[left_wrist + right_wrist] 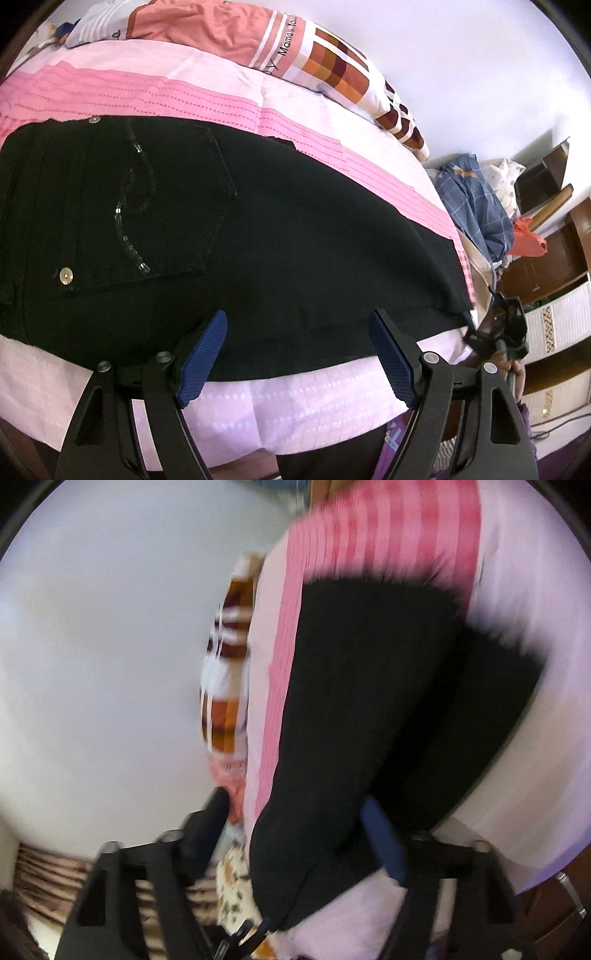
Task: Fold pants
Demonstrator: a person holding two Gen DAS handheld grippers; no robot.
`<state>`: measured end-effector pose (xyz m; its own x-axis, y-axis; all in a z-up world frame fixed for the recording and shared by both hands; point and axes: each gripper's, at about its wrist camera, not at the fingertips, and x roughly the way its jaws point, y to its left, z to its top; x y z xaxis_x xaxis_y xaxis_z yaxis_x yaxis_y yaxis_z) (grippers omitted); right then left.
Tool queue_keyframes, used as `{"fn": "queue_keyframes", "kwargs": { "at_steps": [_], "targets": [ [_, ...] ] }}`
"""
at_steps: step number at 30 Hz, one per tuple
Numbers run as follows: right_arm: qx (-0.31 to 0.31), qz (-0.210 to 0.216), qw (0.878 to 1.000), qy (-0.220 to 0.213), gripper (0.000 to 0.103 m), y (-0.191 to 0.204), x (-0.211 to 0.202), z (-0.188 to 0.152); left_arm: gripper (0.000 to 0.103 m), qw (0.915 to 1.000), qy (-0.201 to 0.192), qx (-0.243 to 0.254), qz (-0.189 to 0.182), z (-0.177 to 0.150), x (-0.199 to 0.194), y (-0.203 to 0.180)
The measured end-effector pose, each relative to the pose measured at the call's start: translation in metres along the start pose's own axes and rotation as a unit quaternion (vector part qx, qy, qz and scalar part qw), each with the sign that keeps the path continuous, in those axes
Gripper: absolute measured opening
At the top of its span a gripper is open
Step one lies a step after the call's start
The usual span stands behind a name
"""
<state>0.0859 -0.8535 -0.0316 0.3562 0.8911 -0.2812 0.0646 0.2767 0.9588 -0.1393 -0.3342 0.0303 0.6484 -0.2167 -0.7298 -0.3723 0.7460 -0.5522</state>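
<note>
Nearest in the left wrist view, the left claw point(297, 354) stands spread over the near edge of the pants point(258, 258), its blue pads point(202, 360) clear of the cloth and pinching nothing. The black pants lie flat on the bed point(295, 406), doubled lengthwise it seems, back pocket point(147, 203) and its rivet up, the waist to the left and the legs running right. Laid out this way, they are likely ready for a crosswise fold, so each claw waits at its own end. At the far right of this view the right claw point(495, 325) sits by the leg ends, too small there to read. The right wrist view, smeared by motion, fills that in: the right claw point(299, 834) is spread too, with the leg hem point(280, 886) lying between its pads, and I cannot make out any pinch. Only the left view shows the pocket and waist; only the right shows the hem close up. Farther off lie a patterned pillow point(332, 62), the wall, a heap of clothes point(476, 206) and wooden drawers point(554, 258)
</note>
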Motion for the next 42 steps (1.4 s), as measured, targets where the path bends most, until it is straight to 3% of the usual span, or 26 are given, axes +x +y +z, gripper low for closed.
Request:
{"fn": "queue_keyframes", "kwargs": {
  "at_steps": [2, 5, 7, 13, 16, 18, 21, 22, 23, 24, 25, 26, 28, 36, 40, 42],
  "targets": [
    [-0.012, 0.005, 0.999, 0.029, 0.073, 0.002, 0.024, -0.017, 0.079, 1.0000, 0.001, -0.006, -0.005, -0.001, 0.001, 0.002],
    [-0.069, -0.024, 0.997, 0.038, 0.074, 0.022, 0.049, -0.035, 0.079, 0.9998, 0.002, -0.015, -0.013, -0.003, 0.001, 0.005],
    [-0.066, -0.031, 0.996, 0.057, 0.075, 0.024, 0.064, -0.041, 0.079, 0.9996, 0.004, -0.022, -0.017, -0.006, 0.002, 0.008],
    [-0.097, -0.048, 0.992, 0.057, 0.078, 0.037, 0.097, -0.068, 0.079, 0.9991, 0.004, -0.030, -0.030, -0.010, 0.006, 0.013],
    [-0.135, -0.070, 0.988, 0.036, 0.081, 0.047, 0.104, -0.084, 0.079, 0.9993, 0.001, -0.023, -0.029, -0.011, 0.005, 0.013],
    [-0.138, -0.068, 0.987, 0.034, 0.083, 0.050, 0.108, -0.092, 0.079, 0.9993, 0.003, -0.024, -0.030, -0.011, 0.006, 0.015],
    [-0.129, -0.034, 0.988, 0.072, 0.083, 0.051, 0.119, -0.106, 0.079, 0.9992, 0.000, -0.027, -0.030, -0.010, 0.004, 0.019],
    [-0.137, -0.042, 0.987, 0.075, 0.083, 0.054, 0.123, -0.110, 0.079, 0.9992, -0.003, -0.028, -0.030, -0.010, 0.002, 0.020],
    [-0.147, -0.053, 0.985, 0.069, 0.081, 0.055, 0.125, -0.113, 0.079, 0.9992, -0.006, -0.028, -0.029, -0.010, 0.000, 0.022],
    [-0.152, -0.059, 0.984, 0.066, 0.063, 0.056, 0.126, -0.114, 0.079, 0.9992, -0.011, -0.027, -0.026, -0.009, -0.003, 0.024],
    [-0.156, -0.061, 0.983, 0.077, 0.040, 0.056, 0.129, -0.115, 0.079, 0.9993, -0.013, -0.026, -0.024, -0.009, -0.004, 0.025],
    [-0.155, -0.068, 0.981, 0.096, 0.007, 0.054, 0.135, -0.116, 0.079, 0.9993, -0.017, -0.027, -0.022, -0.009, -0.006, 0.027],
    [-0.130, -0.083, 0.981, 0.114, 0.006, 0.044, 0.139, -0.118, 0.079, 0.9994, -0.018, -0.028, -0.014, -0.008, -0.009, 0.030],
    [-0.067, -0.052, 0.988, 0.126, 0.004, 0.040, 0.106, -0.144, 0.079, 0.9991, -0.038, -0.007, 0.017, -0.005, -0.029, 0.038],
    [-0.060, -0.081, 0.987, 0.126, 0.004, 0.029, 0.094, -0.157, 0.079, 0.9989, -0.035, -0.007, 0.032, -0.006, -0.030, 0.046],
    [-0.054, -0.053, 0.989, 0.130, 0.004, 0.026, 0.094, -0.155, 0.079, 0.9988, -0.033, -0.014, 0.032, -0.008, -0.029, 0.049]
  ]
}}
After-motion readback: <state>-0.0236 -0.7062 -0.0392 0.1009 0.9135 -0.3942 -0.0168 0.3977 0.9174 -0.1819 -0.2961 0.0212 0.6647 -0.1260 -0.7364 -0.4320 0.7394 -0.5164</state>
